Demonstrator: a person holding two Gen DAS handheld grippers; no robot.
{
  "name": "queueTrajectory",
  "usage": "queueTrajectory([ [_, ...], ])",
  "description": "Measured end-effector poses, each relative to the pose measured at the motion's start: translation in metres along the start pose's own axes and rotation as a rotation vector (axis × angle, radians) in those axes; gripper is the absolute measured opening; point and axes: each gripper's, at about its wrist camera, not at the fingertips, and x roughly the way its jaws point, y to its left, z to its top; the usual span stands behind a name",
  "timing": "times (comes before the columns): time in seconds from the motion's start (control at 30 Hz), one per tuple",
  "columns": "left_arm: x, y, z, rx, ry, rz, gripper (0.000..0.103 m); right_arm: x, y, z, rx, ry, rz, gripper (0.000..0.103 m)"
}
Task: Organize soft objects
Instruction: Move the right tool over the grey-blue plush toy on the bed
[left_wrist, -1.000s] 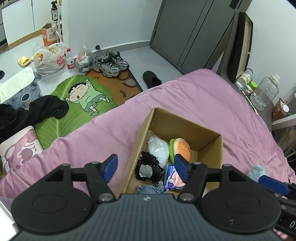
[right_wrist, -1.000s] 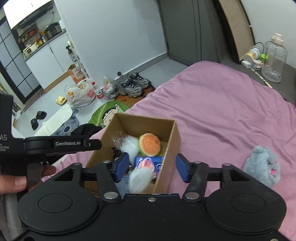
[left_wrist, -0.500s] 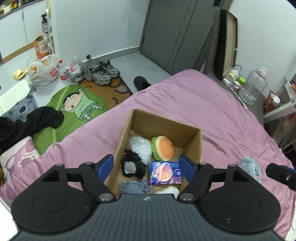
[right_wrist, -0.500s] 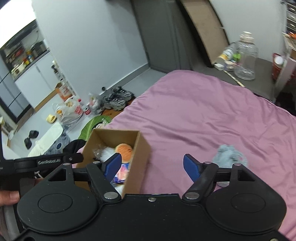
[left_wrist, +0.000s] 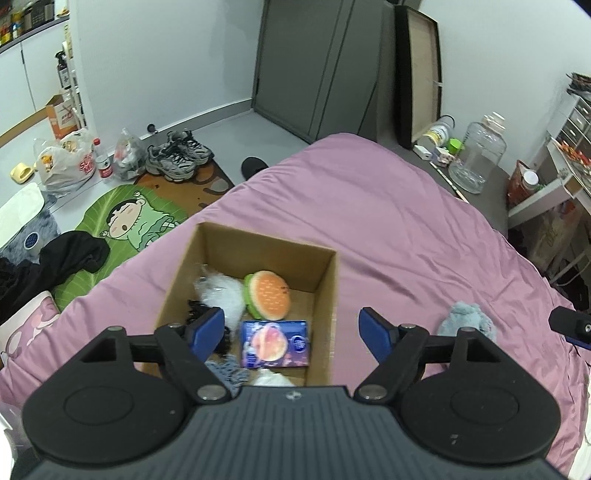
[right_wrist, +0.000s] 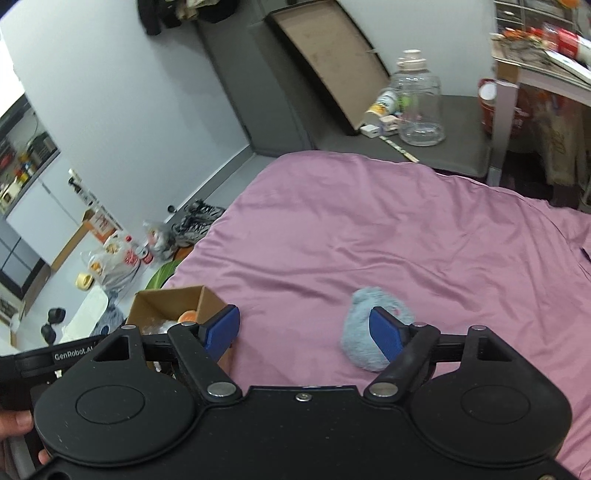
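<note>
An open cardboard box sits on the pink bed. It holds a burger plush, a blue packet, a white fluffy piece and several other soft bits. My left gripper hovers over the box's near end, jaws opening with nothing between them. A grey plush lies on the sheet right of the box. My right gripper hangs above the sheet between the box and the grey plush. Its jaws are opening, empty, and its right finger overlaps the plush in view.
Beyond the bed's far left edge are shoes, a green cartoon mat, plastic bags and a black garment. A clear jar stands on a grey ledge past the bed. A hand holds the left gripper's handle.
A white fluffy item between the right jaws is gone from them. The right gripper swung right from the box to the grey plush. Both pairs of jaws widened, and the left view shifted right.
</note>
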Motion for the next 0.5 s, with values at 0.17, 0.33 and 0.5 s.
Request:
queueTrajectory([
  [0.17, 0.005, -0.023, 0.000, 0.022, 0.007, -0.011, 0.079, 0.003, -0.027, 0.002, 0.070, -0.001, -0.004, 0.077],
  [0.33, 0.010, -0.047, 0.000, 0.034, 0.010, -0.029, 0.078, 0.008, -0.052, 0.004, 0.132, 0.001, -0.007, 0.076],
  [0.5, 0.019, -0.073, -0.001, 0.060, 0.012, -0.045, 0.078, 0.017, -0.079, 0.003, 0.191, 0.017, -0.009, 0.068],
])
